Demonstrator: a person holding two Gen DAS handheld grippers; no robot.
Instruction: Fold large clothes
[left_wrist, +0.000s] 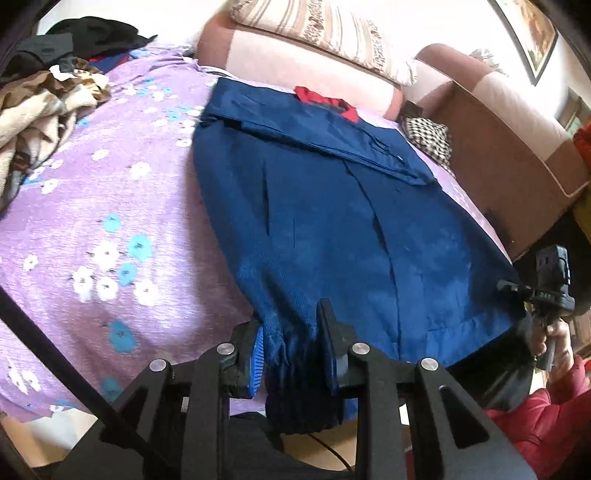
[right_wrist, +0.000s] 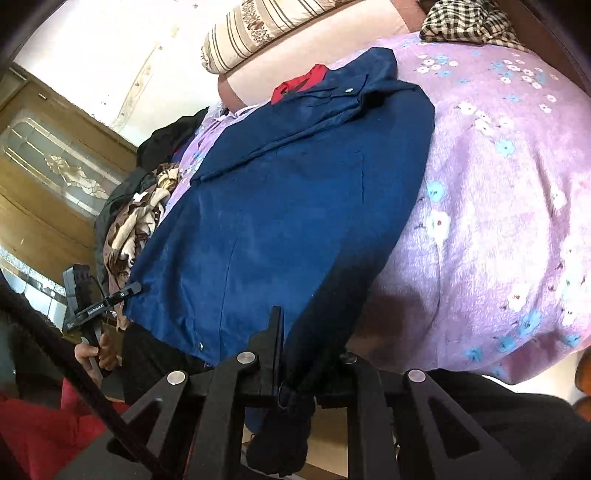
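While spread on bed (left_wrist: 74, 221), blue jacket (left_wrist: 332, 221) hem pinched by left tongs (left_wrist: 291, 354), right tongs (right_wrist: 295, 354).

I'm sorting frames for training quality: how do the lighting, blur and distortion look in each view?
Left wrist view: strong fisheye bulge bends the purple bedspread; blue garment is evenly lit and fairly sharp, while the left gripper clamps its hem. Right wrist view: the wall is overexposed, and the right gripper sits in shadow.
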